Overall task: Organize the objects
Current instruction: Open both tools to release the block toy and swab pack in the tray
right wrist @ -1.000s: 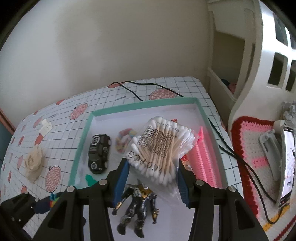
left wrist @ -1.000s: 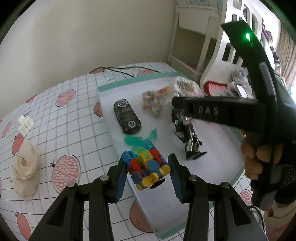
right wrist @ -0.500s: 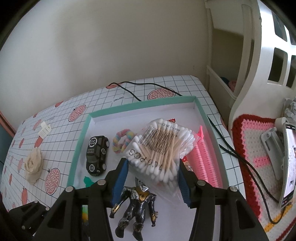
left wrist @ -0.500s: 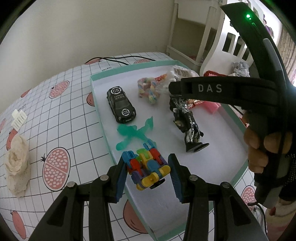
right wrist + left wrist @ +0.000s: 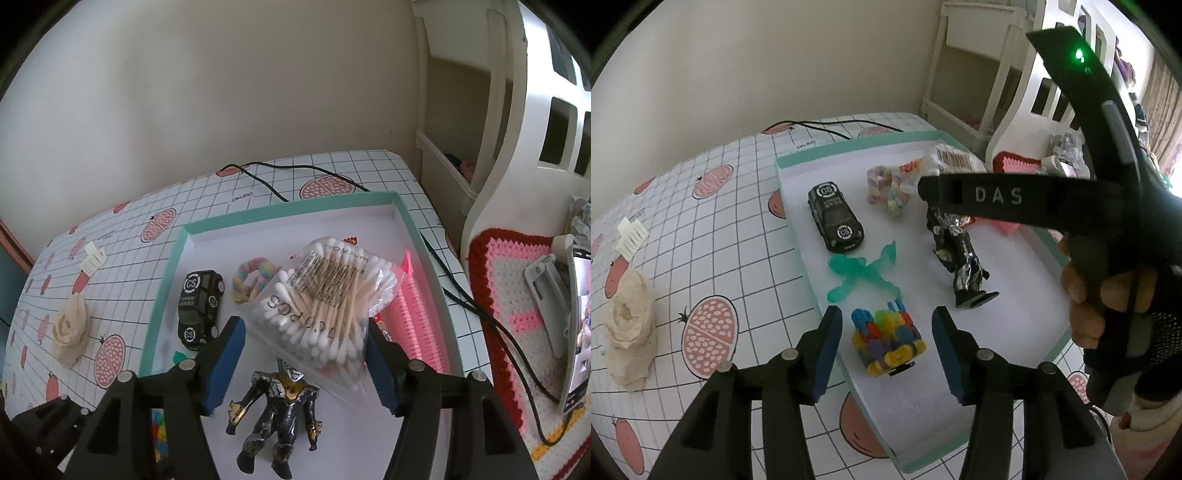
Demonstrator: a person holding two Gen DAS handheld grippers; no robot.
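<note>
A teal-rimmed white tray (image 5: 849,149) lies on the fruit-print table. My left gripper (image 5: 886,350) stands open around a multicoloured block toy (image 5: 886,339), which rests on the tray's near part with a gap on each side. My right gripper (image 5: 306,358) is open too. A bag of cotton swabs (image 5: 325,295) lies in the tray (image 5: 288,210) just beyond its fingers, partly over a pink ridged item (image 5: 410,321). Also in the tray are a black toy car (image 5: 834,216), a green figure (image 5: 864,269), a dark robot figure (image 5: 280,410) and a pastel braided ring (image 5: 253,277).
A cream fabric rose (image 5: 628,321) and a white clip (image 5: 631,236) lie on the table left of the tray. A black cable (image 5: 266,181) runs behind it. White furniture and a crochet mat (image 5: 517,280) stand to the right. A hand (image 5: 1086,291) holds the right gripper's handle.
Both grippers have opened. The block toy now rests on the tray instead of being clamped, and the swab bag has dropped out of the right fingers onto the tray.
</note>
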